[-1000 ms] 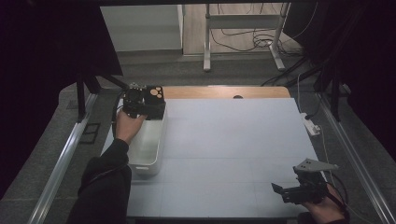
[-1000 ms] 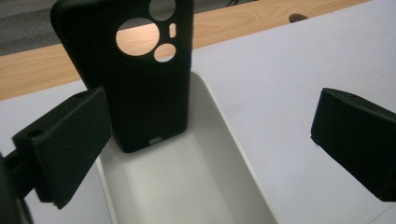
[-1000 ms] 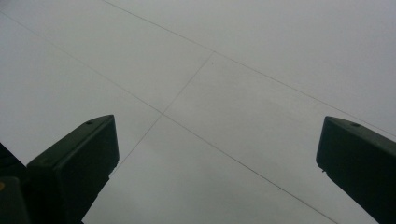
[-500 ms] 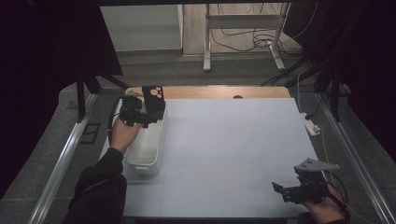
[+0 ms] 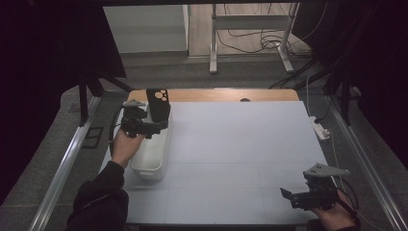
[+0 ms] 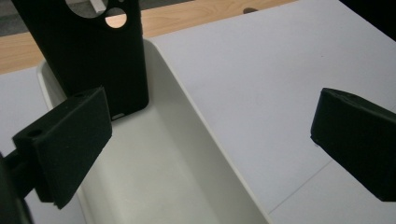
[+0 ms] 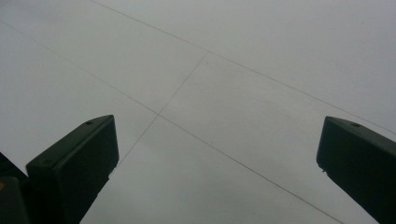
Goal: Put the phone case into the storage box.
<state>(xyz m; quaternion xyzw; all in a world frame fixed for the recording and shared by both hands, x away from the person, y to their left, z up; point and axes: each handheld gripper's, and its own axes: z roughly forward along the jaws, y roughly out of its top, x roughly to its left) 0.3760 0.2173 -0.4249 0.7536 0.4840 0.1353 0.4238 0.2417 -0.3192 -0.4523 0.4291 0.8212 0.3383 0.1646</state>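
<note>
Fingers (image 5: pixel 155 129) of our left gripper (image 5: pixel 146 126) stand apart in the high view, empty, beside the black rubbery phone case (image 5: pixel 158 105) propped upright at the far end of the white rectangular plastic tub (image 5: pixel 153 161). Left gripper view: case (image 6: pixel 93 56) ahead-left, long axis vertical, untouched. Right gripper (image 7: pixel 219 163) gapes, well apart.

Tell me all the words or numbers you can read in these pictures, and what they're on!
There are none to read. The black phone case leaning in the white bin shows only camera holes, no writing. The table mat has thin lines but no letters. The left gripper and right gripper carry no labels.
</note>
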